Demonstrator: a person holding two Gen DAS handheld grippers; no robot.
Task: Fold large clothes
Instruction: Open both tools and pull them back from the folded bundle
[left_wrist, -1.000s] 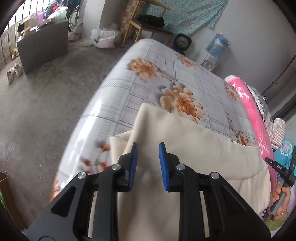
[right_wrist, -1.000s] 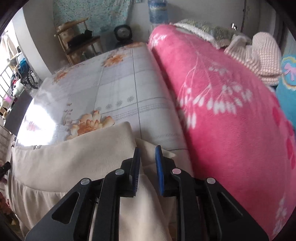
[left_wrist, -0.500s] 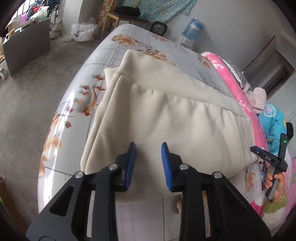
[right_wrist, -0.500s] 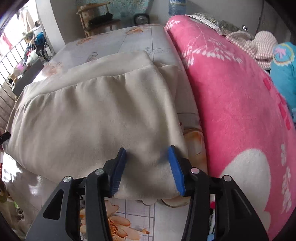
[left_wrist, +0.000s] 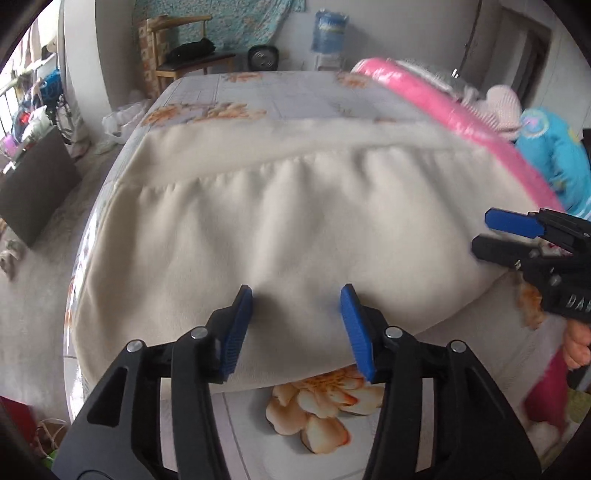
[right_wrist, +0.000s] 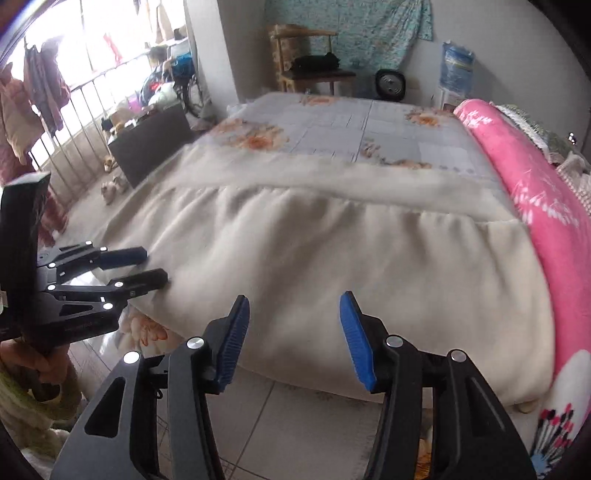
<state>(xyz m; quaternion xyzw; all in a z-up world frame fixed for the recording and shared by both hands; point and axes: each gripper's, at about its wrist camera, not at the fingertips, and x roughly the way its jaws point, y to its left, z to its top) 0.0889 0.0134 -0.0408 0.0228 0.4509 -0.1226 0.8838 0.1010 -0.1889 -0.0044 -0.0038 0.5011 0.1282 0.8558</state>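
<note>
Cream garment (left_wrist: 295, 221) lying folded across the near part of the bed (left_wrist: 280, 92), one long edge along the near bed edge and a gathered seam running side to side farther in. Left wrist view: left tool (left_wrist: 296, 325) over the near edge of the garment, jaws opening, pads clear of the cloth, nothing gripped; a flower print of the bed sheet shows just below the garment's near edge. Only this view shows the right tool (left_wrist: 495, 236) from the side, at the garment's right end, its two fingers apart, with part of a hand (left_wrist: 576, 343) beneath it. Right wrist view: right tool (right_wrist: 293, 332) over the near edge, jaws opening, cloth beneath the gap but not pinched. Only this view shows the left tool (right_wrist: 147, 267) from the side, at the garment's left end, fingers apart, and the railing (right_wrist: 74, 122) by the window. A pink blanket (right_wrist: 546, 206) lies against the garment's right end. The far half of the bed lies bare up to its far edge; beyond it stand a chair (right_wrist: 306, 59), a fan (right_wrist: 391, 84) and a water bottle (right_wrist: 458, 68). Bare floor (left_wrist: 33, 277) runs along the bed's left edge
</note>
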